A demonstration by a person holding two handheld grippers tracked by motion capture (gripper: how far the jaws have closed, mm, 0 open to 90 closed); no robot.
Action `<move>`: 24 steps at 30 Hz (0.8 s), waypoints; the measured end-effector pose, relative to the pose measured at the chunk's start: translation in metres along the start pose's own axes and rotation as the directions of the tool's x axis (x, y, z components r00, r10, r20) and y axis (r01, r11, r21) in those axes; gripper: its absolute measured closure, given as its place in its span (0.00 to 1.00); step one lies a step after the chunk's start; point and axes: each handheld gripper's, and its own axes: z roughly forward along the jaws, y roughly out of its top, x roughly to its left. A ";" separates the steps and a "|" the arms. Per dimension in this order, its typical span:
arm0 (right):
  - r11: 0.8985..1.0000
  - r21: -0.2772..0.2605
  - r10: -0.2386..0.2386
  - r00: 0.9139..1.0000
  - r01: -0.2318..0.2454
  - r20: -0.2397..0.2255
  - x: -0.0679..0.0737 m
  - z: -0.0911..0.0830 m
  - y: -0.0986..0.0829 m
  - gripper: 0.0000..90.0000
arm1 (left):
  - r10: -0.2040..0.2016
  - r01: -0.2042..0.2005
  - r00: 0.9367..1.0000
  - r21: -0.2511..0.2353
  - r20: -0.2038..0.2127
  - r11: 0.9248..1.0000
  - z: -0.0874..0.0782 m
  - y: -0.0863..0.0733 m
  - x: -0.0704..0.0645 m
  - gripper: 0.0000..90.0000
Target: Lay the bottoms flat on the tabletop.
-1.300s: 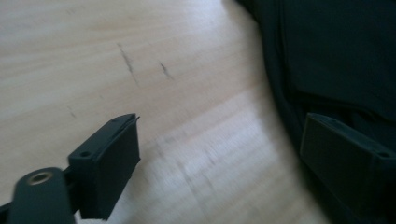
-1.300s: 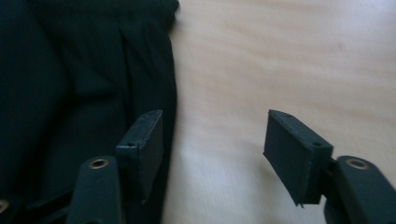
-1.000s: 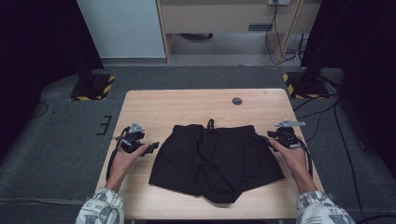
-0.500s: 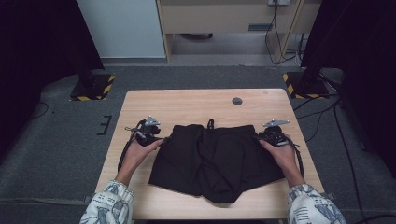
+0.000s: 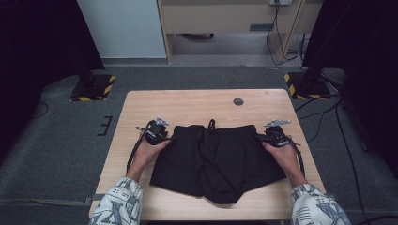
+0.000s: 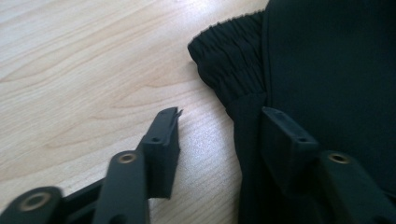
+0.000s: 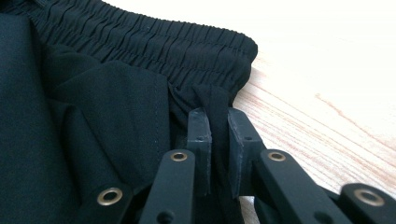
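No readable text, labels, brands or numbers anywhere; only yellow-black hazard stripes on stand bases at 10 o'clock and 2 o'clock.

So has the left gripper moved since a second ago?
Yes. The left gripper has moved forward and inward, from near the table's left edge to the waistband corner of the black shorts, with its jaws open.

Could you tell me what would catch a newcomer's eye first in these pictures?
A pair of black shorts lies spread across the middle of the pale wooden table, waistband away from the person. At each waistband corner sits a claw: the right claw is pinched on a fold of fabric, while the left claw is open, straddling the shorts' edge.
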 end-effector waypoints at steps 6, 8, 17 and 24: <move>1.000 0.003 0.006 1.000 -0.006 -0.002 0.000 0.000 0.001 0.96 | 0.033 -0.034 0.999 0.008 0.030 0.999 0.000 0.002 -0.006 0.87; 1.000 0.002 0.007 1.000 -0.007 -0.004 0.000 0.000 0.000 0.97 | 0.036 -0.037 0.999 0.011 0.034 0.999 0.000 0.003 -0.006 0.92; 1.000 -0.020 0.000 1.000 0.000 -0.004 -0.001 -0.006 0.003 0.98 | 0.056 -0.054 0.998 -0.035 0.041 0.998 -0.014 0.008 -0.007 0.98; 0.996 -0.084 -0.019 0.999 0.022 0.029 0.003 -0.025 0.014 0.99 | 0.112 -0.111 0.994 -0.093 0.005 0.989 -0.037 0.022 -0.017 0.98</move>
